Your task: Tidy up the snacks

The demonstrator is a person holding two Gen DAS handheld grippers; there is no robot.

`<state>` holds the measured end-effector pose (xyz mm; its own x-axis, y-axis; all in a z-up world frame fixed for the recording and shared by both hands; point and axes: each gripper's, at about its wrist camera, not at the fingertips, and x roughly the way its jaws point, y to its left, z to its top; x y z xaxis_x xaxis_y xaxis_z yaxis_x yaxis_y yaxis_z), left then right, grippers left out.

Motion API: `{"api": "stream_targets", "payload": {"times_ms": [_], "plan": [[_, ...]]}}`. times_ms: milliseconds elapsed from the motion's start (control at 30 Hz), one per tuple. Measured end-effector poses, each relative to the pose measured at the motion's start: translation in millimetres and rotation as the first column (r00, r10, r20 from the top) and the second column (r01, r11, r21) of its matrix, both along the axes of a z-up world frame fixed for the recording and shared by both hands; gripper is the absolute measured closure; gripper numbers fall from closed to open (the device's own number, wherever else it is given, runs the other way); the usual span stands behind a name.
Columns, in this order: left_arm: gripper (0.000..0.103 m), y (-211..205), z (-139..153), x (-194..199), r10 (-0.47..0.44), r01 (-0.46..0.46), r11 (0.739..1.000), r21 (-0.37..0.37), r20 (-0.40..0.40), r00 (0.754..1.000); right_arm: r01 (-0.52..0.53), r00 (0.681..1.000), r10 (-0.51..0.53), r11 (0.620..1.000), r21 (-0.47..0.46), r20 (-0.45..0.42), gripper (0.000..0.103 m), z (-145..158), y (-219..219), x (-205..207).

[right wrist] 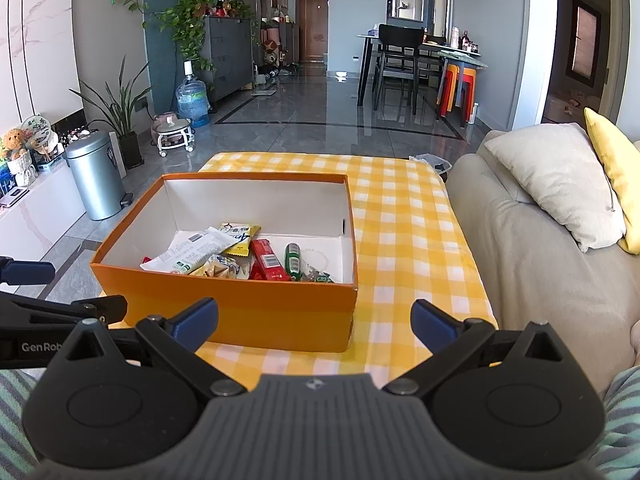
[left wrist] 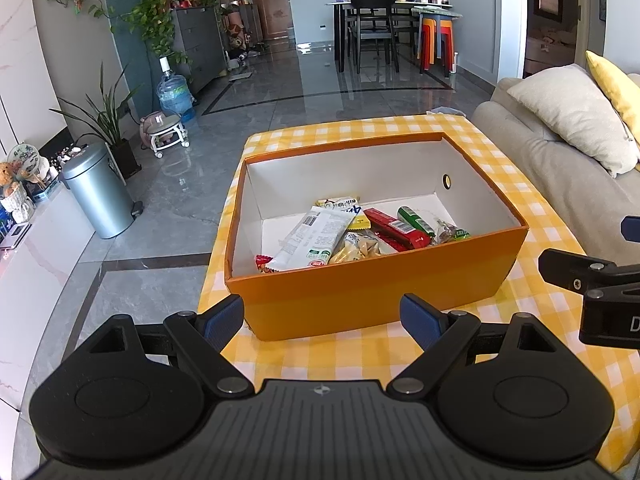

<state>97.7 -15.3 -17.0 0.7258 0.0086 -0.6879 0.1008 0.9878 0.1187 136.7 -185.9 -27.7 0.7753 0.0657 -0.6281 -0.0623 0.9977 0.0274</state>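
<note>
An orange box (left wrist: 360,292) (right wrist: 240,304) with a white inside stands on the yellow checked tablecloth (left wrist: 360,356) (right wrist: 400,216). Several snack packets lie in it: a long white packet (left wrist: 312,236) (right wrist: 188,252), a yellow one (right wrist: 240,236), a red bar (left wrist: 394,228) (right wrist: 266,264) and a green one (left wrist: 416,220) (right wrist: 293,260). My left gripper (left wrist: 324,320) hovers open just in front of the box's near wall, holding nothing. My right gripper (right wrist: 316,322) is open too, in front of the box's near right corner, holding nothing.
A beige sofa (right wrist: 540,248) with a cream cushion (left wrist: 576,116) and a yellow cushion (right wrist: 612,172) flanks the table on the right. A metal bin (left wrist: 98,192), plants and a water jug (right wrist: 193,100) stand on the tiled floor at the left. Striped fabric (right wrist: 12,412) shows at the lower edge.
</note>
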Motion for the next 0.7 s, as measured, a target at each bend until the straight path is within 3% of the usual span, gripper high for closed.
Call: {"api": "stream_targets", "payload": {"times_ms": [700], "plan": [[0.001,0.6,5.9,-1.8,0.008,-0.007,1.0,-0.01,0.016,1.0,0.0,1.0,0.0,1.0,-0.003,-0.01,0.004,-1.0,0.8,-0.1]]}}
